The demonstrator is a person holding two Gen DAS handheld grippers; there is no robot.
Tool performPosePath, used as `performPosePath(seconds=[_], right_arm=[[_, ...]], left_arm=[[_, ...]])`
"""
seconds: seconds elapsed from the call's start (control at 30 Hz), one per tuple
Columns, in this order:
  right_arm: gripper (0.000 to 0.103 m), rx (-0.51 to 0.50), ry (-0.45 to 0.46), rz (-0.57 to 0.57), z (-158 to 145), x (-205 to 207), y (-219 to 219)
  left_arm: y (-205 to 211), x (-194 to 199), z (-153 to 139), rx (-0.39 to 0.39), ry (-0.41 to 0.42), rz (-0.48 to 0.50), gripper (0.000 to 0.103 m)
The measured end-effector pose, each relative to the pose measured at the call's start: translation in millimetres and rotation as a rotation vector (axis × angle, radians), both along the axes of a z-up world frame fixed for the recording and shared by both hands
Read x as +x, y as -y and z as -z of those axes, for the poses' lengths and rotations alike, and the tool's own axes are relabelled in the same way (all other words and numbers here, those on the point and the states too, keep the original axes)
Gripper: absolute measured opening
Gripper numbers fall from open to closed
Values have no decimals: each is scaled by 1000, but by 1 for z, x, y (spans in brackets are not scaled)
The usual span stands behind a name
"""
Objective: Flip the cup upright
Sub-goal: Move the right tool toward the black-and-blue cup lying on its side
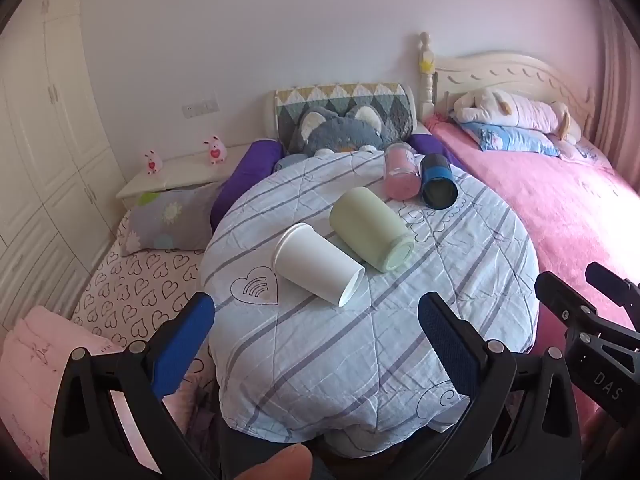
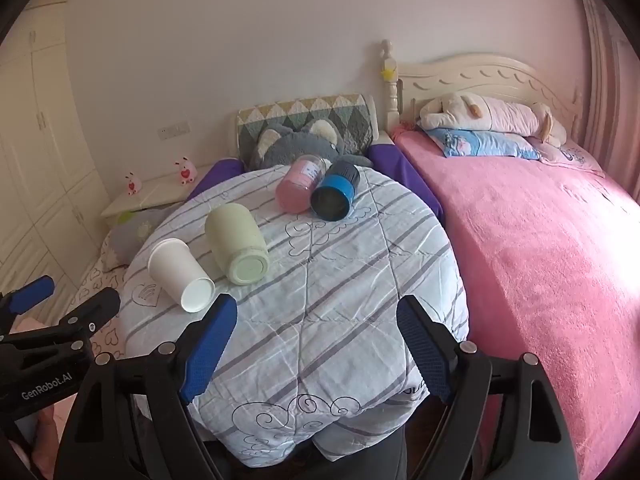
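Note:
Several cups lie on their sides on a round surface covered with a striped quilt (image 1: 320, 344). A white paper cup (image 1: 316, 264) (image 2: 180, 274) lies nearest, its base toward me. A pale green cup (image 1: 370, 228) (image 2: 238, 248) lies beside it. A pink cup (image 1: 400, 176) (image 2: 300, 186) and a blue cup (image 1: 438, 184) (image 2: 334, 192) lie at the far side, touching. My left gripper (image 1: 316, 320) is open and empty, just short of the white cup. My right gripper (image 2: 316, 320) is open and empty over the quilt's near part (image 2: 320, 320).
A pink bed (image 2: 540, 260) with pillows and a plush toy runs along the right. A heart-print mattress (image 1: 132, 280) and a white nightstand (image 1: 176, 176) are on the left. A grey plush (image 1: 336, 132) sits behind the cups. White wardrobes stand far left.

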State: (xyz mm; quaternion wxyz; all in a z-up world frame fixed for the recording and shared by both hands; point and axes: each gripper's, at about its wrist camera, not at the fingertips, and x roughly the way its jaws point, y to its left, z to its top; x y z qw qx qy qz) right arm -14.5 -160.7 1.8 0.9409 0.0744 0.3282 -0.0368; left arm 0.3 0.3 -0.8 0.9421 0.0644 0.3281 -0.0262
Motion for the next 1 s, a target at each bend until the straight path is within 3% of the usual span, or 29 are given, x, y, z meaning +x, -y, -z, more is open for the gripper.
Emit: performPosePath(seconds=[0.13, 0.17, 0.4, 1.0], right_arm=[[83, 3, -27, -6, 1, 4, 2], [83, -5, 1, -4, -2, -2, -1], [83, 14, 9, -10, 1, -6, 3], [83, 14, -81, -7, -3, 70, 13]], left_arm=[[0, 3, -3, -1, -10, 1, 103], [-2, -4, -2, -12, 20, -1, 103], [-3, -5, -7, -4, -3, -1, 103], [15, 85, -8, 6, -111, -15, 103]])
